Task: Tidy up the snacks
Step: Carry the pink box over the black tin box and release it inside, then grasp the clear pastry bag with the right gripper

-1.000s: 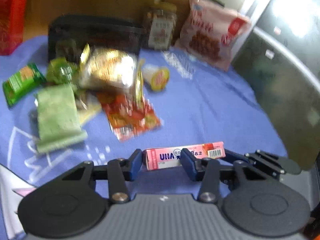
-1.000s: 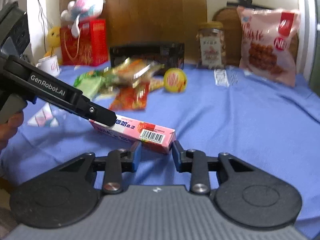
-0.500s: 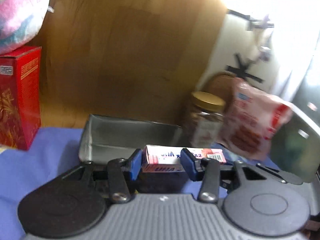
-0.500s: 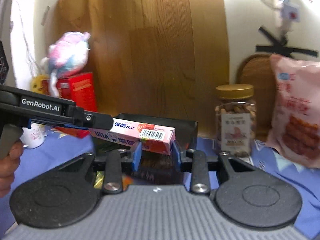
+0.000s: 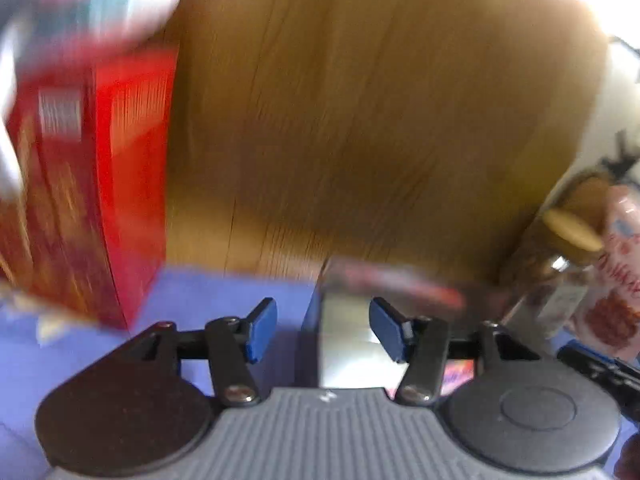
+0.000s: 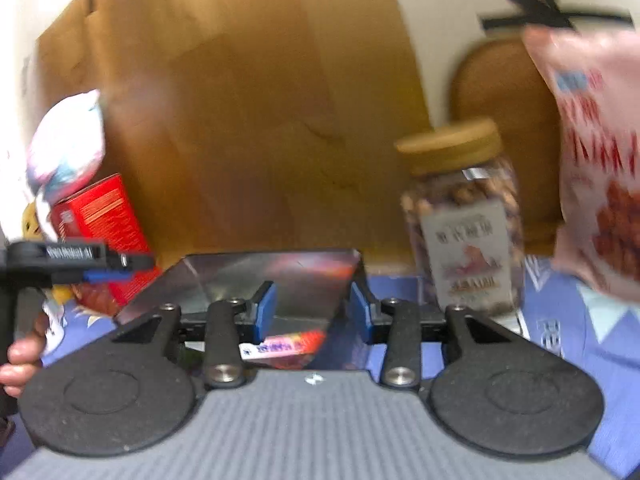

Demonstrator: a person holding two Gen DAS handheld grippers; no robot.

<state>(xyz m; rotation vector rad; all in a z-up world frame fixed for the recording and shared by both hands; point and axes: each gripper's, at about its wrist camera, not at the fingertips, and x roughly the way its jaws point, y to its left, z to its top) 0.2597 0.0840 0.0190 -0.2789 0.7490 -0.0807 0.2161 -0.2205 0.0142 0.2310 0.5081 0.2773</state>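
Hanging just over the near rim of the dark tray (image 6: 224,280), the right claw (image 6: 312,314) stands with its blue pads apart and nothing pressed between them; its jaws have just been opening, and the pink candy box (image 6: 280,349) now lies below them on the tray floor, one end poking out under the left finger, free of both pads. Same story w/ the left claw (image 5: 323,330): jaws just been opening, pads spread, only the tray's near corner (image 5: 340,344) showing in the gap, no box gripped. That view is badly smeared, so the reddish streak along the tray's back wall can't be read for sure, prob. a reflection. The box looks light, stiff cardboard, long and narrow, printed glossy so a bit slick; it should hold shape under a pinch but could swivel if taken at one tip. Best hold, if it needs shifting, is across the narrow width near the middle, pads flat on the long faces, or one claw per end. Lying low against the tray wall it may be awkward to reach w/o clipping the rim. Left of the tray the other claw's arm shows in the right view, a person's hand (image 6: 22,354) on its handle. Farther back on the blue table (image 6: 560,332) stand a red carton (image 6: 100,216) w/ a plush toy (image 6: 66,140) on top, a gold-lidded nut jar (image 6: 464,220) just right of the tray, and a big pink snack bag (image 6: 596,152) beyond, soft and crinkly, likely needing a grip on the top seam. Behind all that is a wooden panel (image 6: 260,100).
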